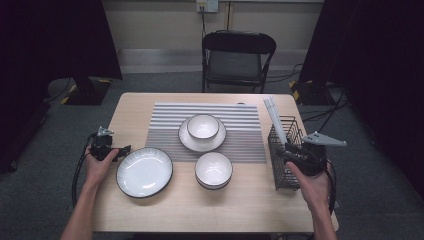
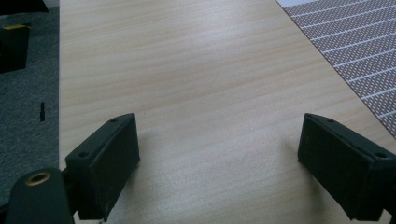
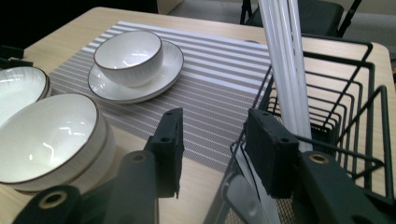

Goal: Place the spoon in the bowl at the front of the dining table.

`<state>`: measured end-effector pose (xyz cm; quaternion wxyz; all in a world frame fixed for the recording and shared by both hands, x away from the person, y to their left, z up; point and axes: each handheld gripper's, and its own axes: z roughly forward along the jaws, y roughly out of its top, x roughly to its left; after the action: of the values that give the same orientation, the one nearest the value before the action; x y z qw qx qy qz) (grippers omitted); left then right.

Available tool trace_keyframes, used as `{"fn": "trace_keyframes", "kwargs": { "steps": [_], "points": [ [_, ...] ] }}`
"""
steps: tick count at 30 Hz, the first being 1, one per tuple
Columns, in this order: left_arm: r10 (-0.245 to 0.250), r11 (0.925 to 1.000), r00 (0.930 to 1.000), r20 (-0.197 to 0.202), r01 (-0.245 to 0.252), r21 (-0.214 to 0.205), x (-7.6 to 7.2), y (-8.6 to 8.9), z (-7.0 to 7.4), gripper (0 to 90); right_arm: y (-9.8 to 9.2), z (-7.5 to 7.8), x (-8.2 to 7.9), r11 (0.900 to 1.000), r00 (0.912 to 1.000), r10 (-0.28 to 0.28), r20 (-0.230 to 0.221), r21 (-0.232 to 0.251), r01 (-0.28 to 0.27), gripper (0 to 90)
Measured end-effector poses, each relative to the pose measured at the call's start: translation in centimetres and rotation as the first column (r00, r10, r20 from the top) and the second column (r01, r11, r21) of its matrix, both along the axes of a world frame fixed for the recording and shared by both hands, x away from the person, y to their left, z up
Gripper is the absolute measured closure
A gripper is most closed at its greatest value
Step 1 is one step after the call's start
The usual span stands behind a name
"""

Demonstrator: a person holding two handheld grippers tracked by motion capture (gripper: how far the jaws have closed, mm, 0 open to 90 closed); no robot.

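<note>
My left gripper rests on the table's left side, just left of a large white plate. Its jaws stand wide open over bare wood. My right gripper is at the near corner of a black wire basket that holds long white sticks. Its jaws stand apart, one on each side of the basket's corner wire, and no pad visibly presses on it. The white sticks rise just beyond the right jaw.
A striped placemat carries a bowl on a saucer. Stacked bowls sit at the mat's near edge. A folding chair stands beyond the table.
</note>
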<state>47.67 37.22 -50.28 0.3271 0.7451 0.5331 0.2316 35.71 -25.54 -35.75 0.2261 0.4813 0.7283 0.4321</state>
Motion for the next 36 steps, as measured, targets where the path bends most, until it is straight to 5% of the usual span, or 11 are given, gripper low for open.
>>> {"fn": "trace_keyframes", "kwargs": {
  "steps": [18,36],
  "points": [
    [0.011,0.9999,0.9999,0.001,-0.011,0.0,-0.1,-0.1,0.0,12.4,-1.4,-1.8,-0.5,0.9985,0.9977,-0.011,-0.067,-0.054,0.008,69.7],
    [0.01,0.9999,0.9999,0.001,-0.01,0.0,-0.1,-0.1,0.0,12.4,-1.4,-1.5,2.2,0.9949,0.9917,0.027,-0.125,-0.093,-0.039,74.3]
  ]
}}
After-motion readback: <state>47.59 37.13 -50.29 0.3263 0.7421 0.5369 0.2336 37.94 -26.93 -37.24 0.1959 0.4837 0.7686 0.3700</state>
